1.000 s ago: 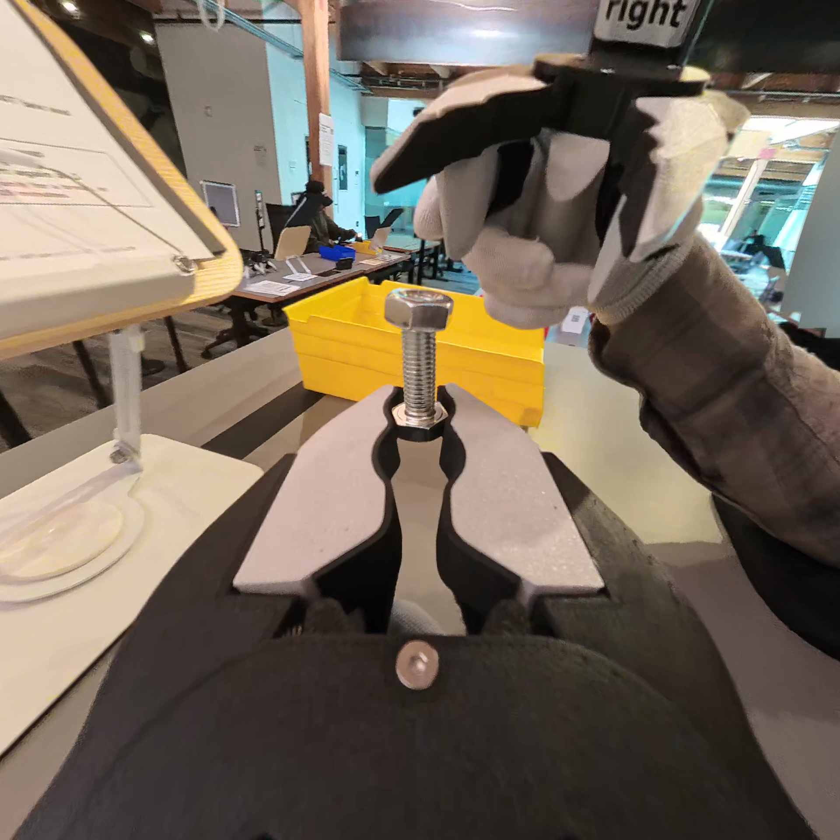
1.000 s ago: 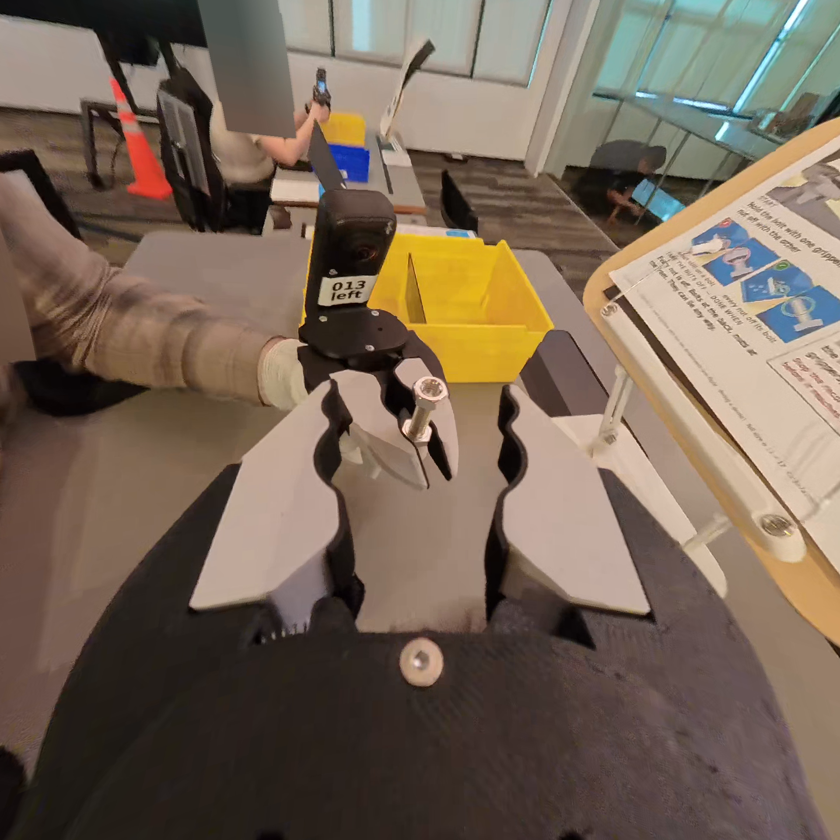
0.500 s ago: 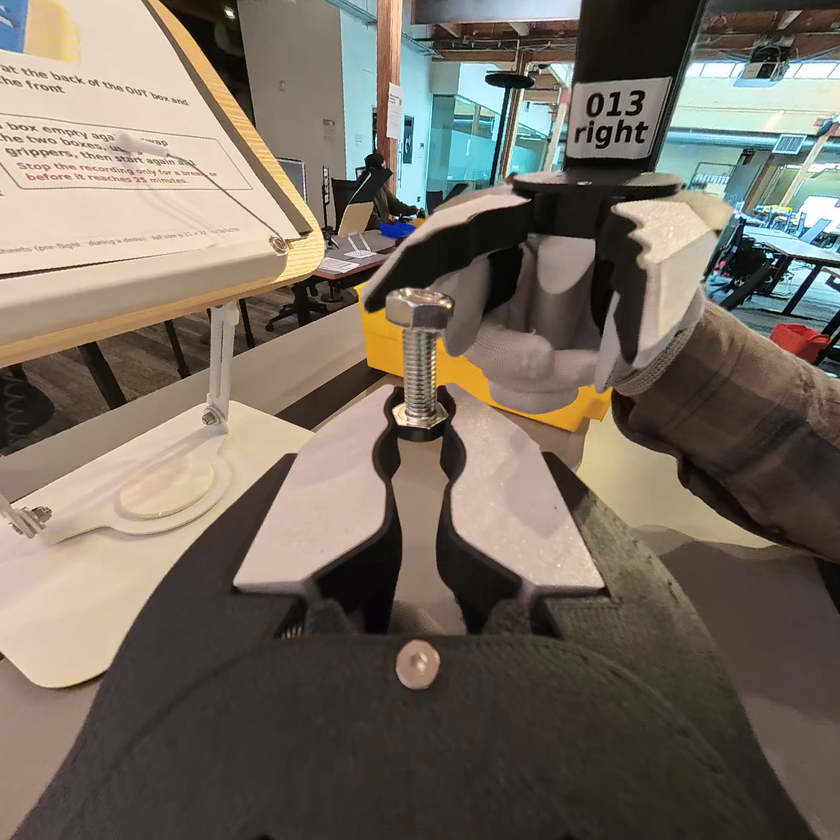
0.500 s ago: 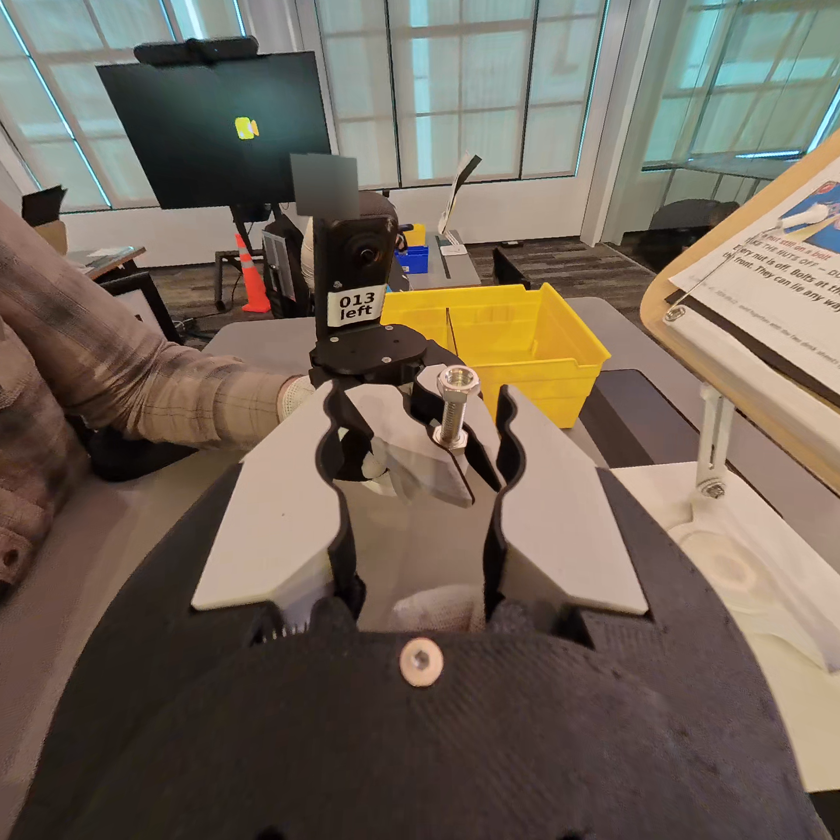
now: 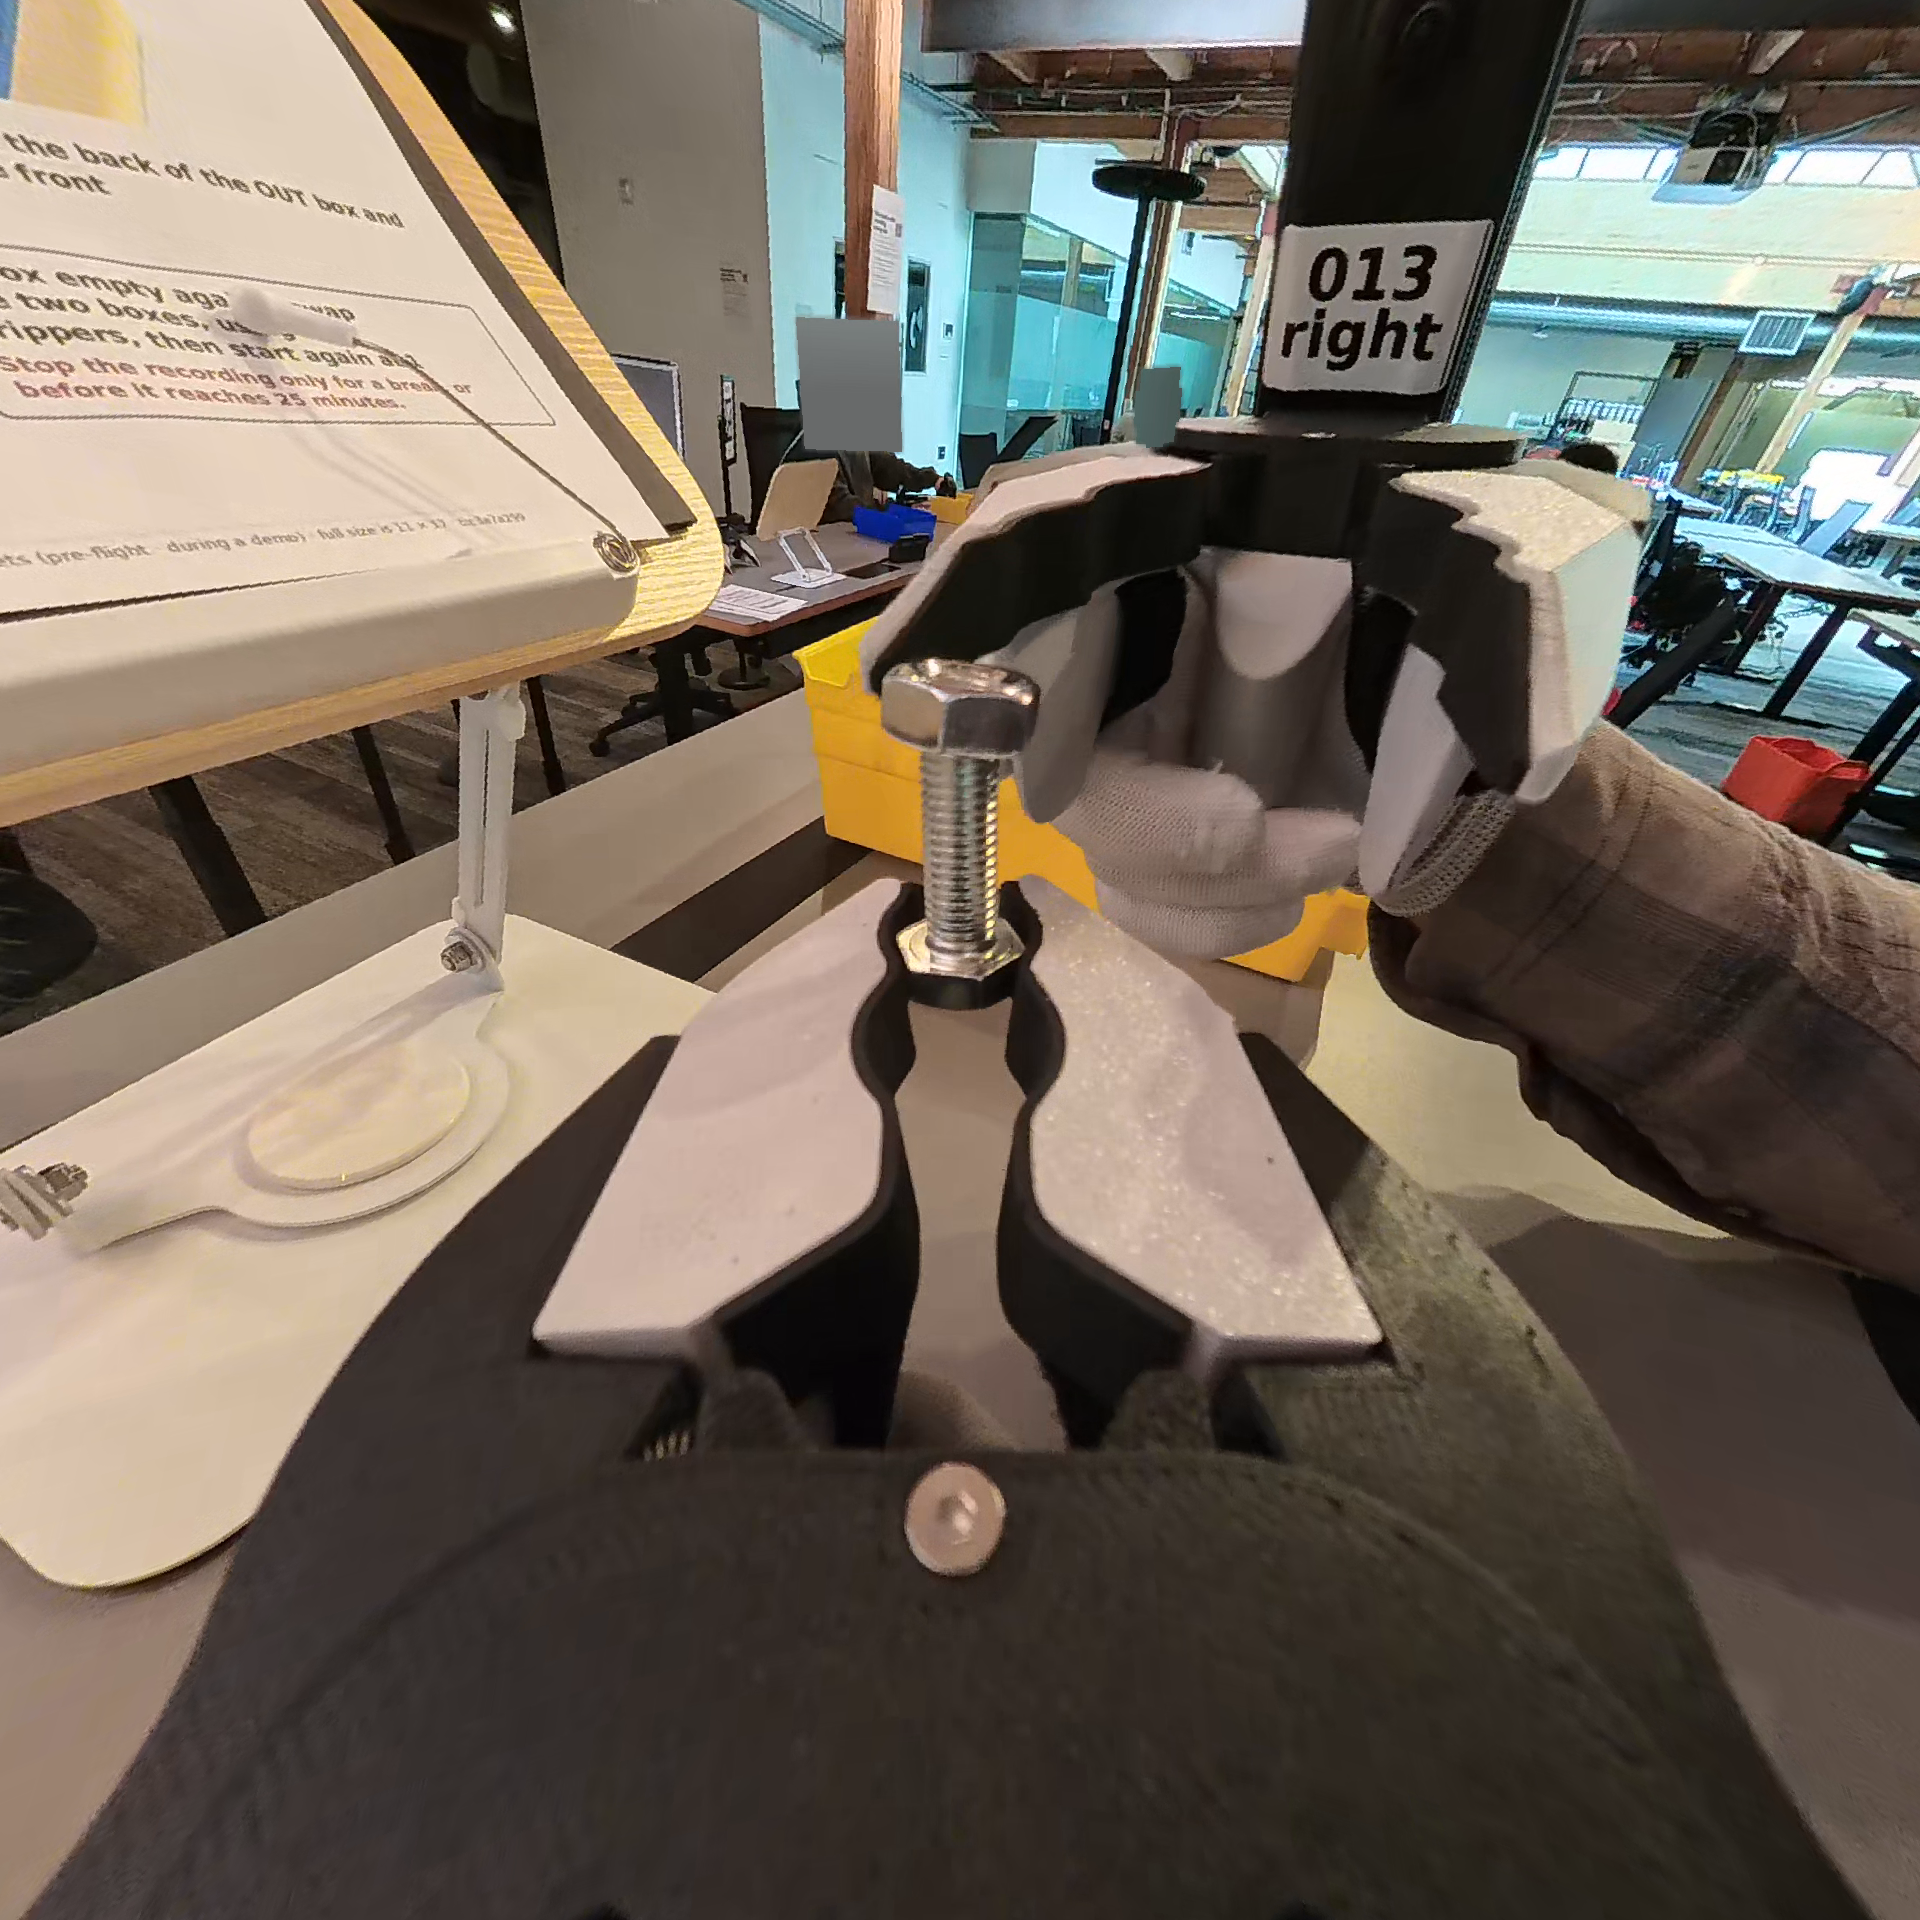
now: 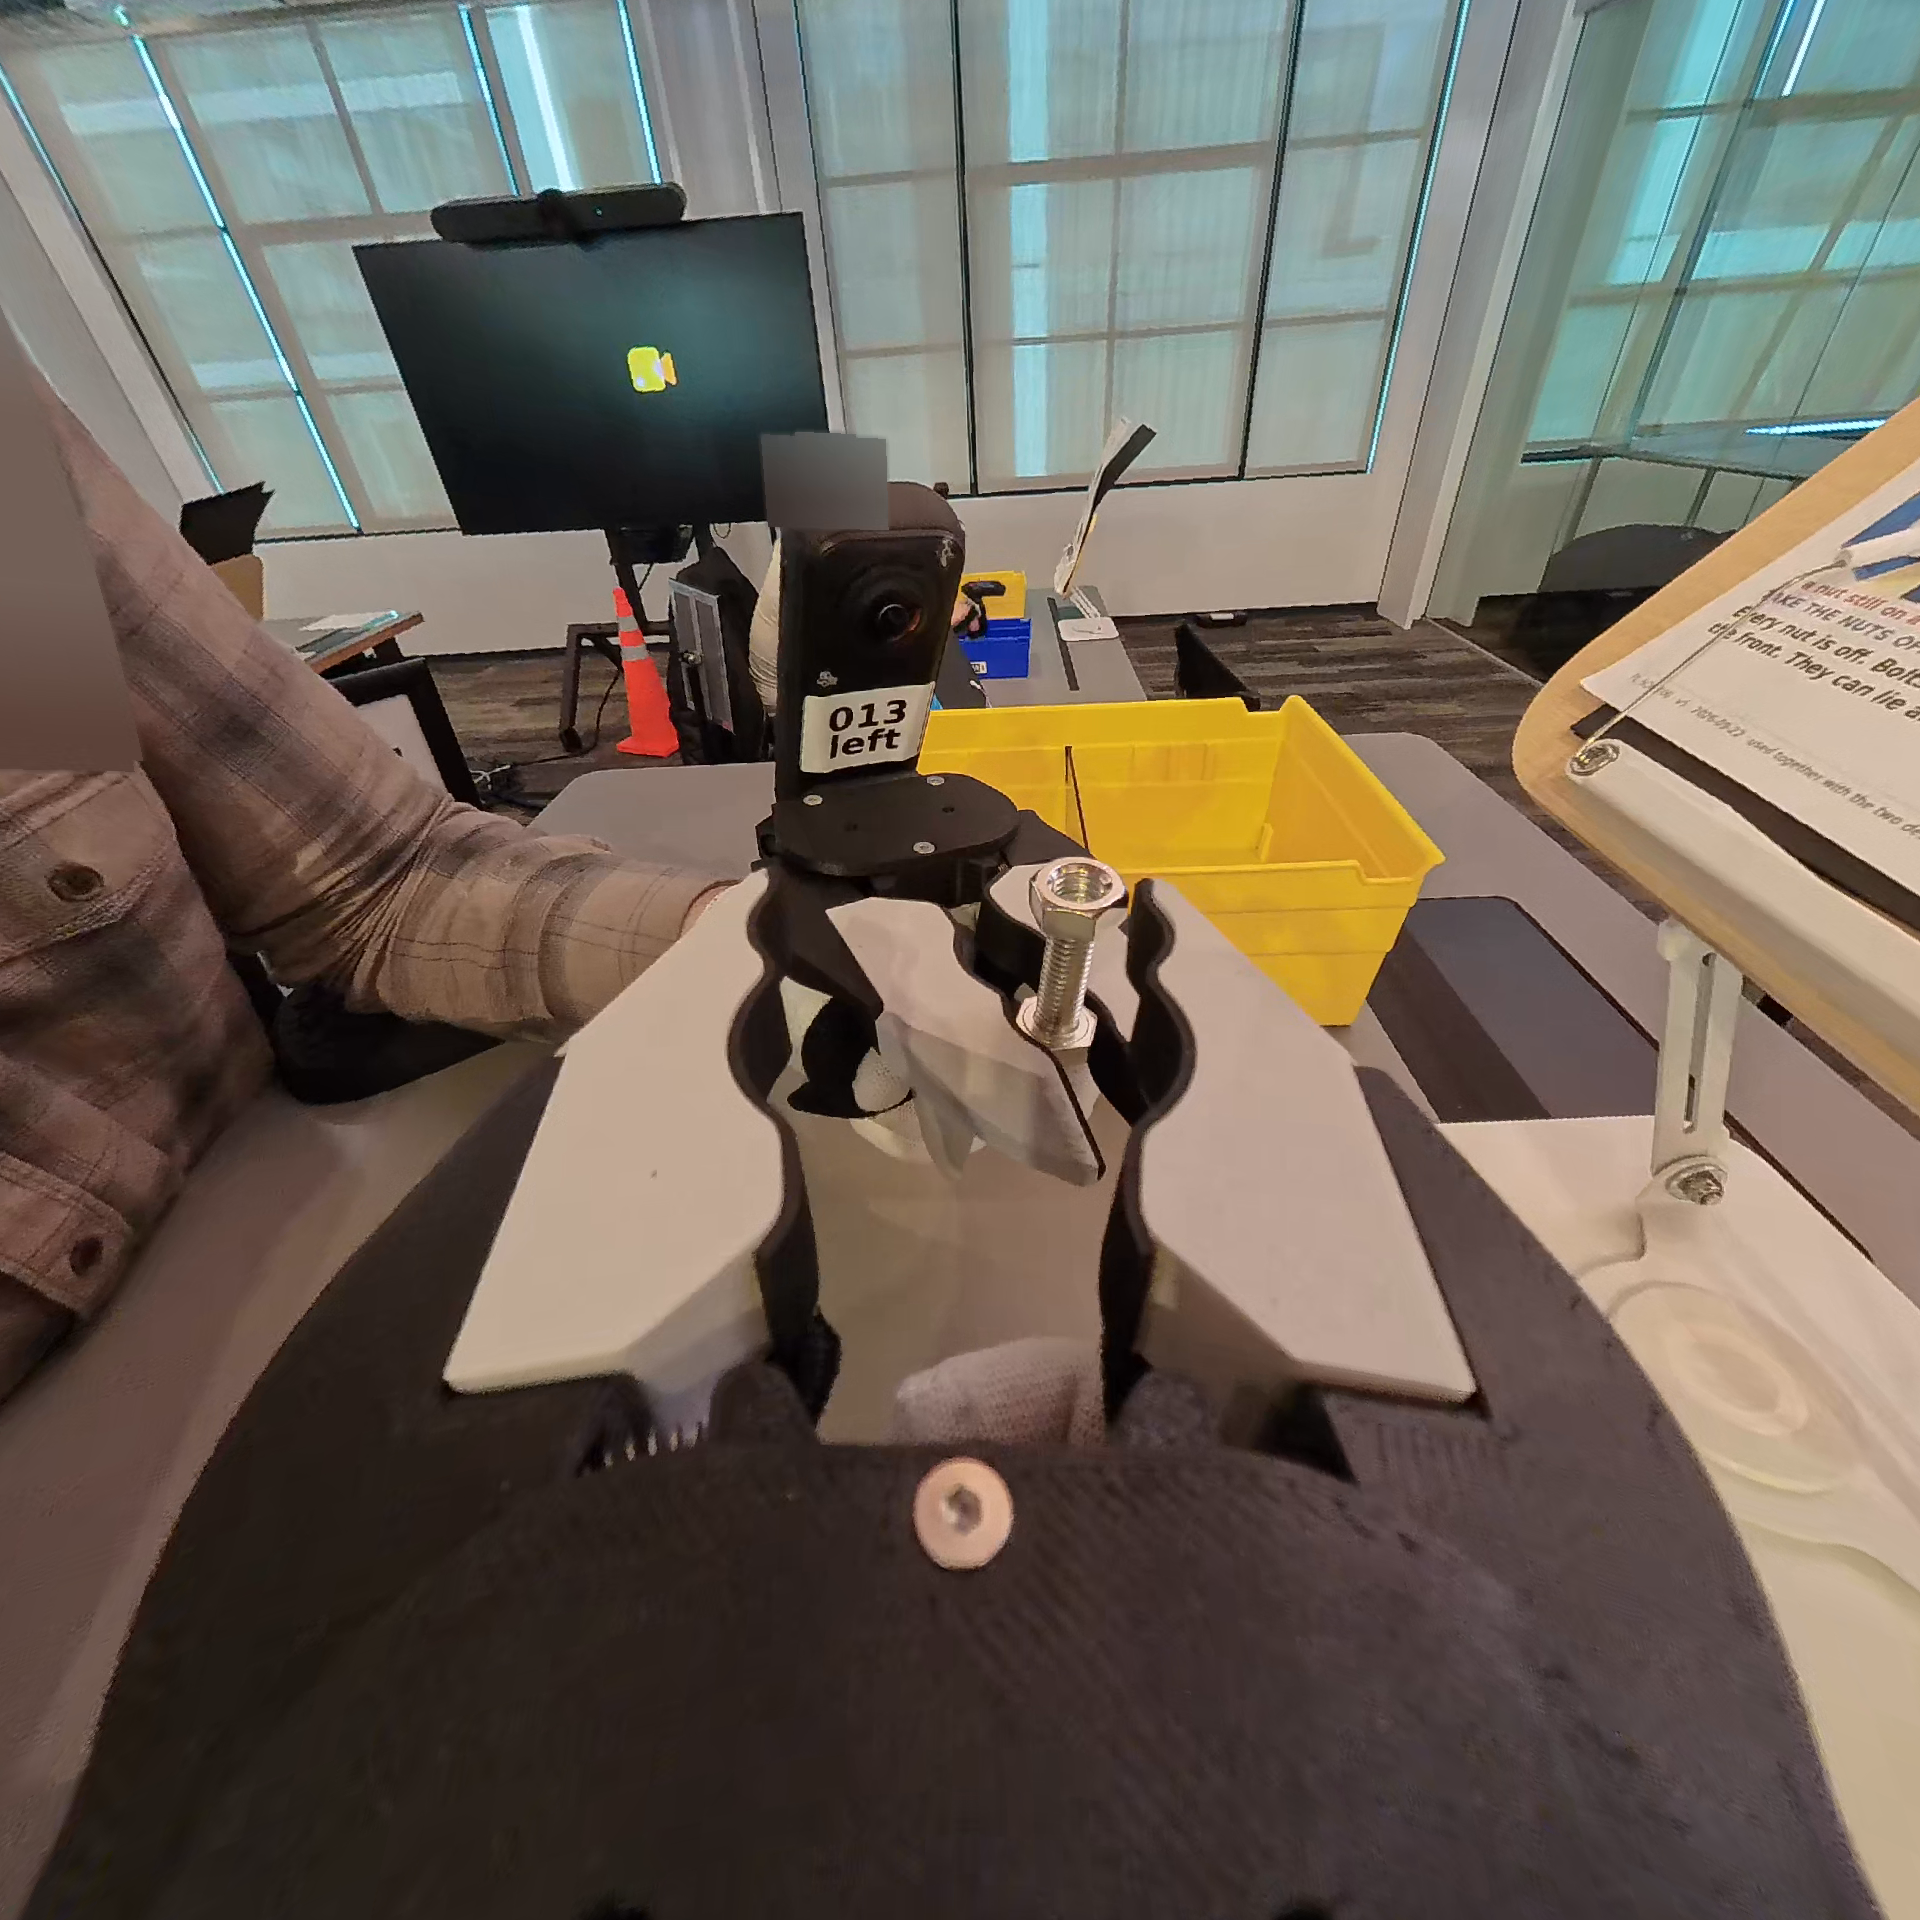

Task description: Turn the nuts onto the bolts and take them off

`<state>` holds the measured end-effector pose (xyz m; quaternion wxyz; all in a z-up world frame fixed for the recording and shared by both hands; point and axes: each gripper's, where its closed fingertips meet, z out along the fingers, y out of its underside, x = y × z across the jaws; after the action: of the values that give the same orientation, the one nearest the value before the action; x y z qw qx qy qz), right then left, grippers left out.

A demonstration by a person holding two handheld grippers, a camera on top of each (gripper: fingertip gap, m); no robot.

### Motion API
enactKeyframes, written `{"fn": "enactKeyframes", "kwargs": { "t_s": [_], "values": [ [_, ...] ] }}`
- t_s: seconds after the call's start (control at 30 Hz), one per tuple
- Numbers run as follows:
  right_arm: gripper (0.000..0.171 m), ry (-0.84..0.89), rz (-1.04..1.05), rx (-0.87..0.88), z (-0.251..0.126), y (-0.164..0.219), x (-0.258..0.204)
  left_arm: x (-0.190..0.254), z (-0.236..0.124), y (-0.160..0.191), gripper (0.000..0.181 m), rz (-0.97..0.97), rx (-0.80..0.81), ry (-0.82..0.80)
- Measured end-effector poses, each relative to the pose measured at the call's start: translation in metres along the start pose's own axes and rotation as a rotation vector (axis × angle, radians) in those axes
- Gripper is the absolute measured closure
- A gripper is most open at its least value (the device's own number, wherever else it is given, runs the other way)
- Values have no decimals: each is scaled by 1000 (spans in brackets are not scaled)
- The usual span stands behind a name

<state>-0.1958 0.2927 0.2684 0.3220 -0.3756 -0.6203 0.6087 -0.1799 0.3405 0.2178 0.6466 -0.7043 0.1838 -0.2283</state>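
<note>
The left gripper clamps 1 hex nut threaded low on 1 upright hex bolt. The right gripper is spread wide, its fingertip just behind the bolt head. 1 yellow bin stands beyond.

The bolt stands upright in the left gripper, its head bare on top and toward the left. The right gripper, jaws wide apart, crowds the head's far right side (one finger just beside it). The tilted board overhangs far left; a yellow bin blocks the far side.
</note>
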Motion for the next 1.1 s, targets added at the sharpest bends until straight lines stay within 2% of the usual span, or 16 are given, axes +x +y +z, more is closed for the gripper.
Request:
{"fn": "enactKeyframes", "kwargs": {
  "t_s": [0.47, 0.77, 1.1],
  "values": [
    [113, -12, -8, -15, -7, 1, -3, 1, 0, 0, 167, -1, 0, 5],
    [120, 53, -23, -21, -7, 2, 8, 2, 1, 2, 167, 4, -8, 7],
    [155, 63, -28, 17, 6, 4, 13, 13, 1, 1, 167, 31, -4, 56]
  ]
}}
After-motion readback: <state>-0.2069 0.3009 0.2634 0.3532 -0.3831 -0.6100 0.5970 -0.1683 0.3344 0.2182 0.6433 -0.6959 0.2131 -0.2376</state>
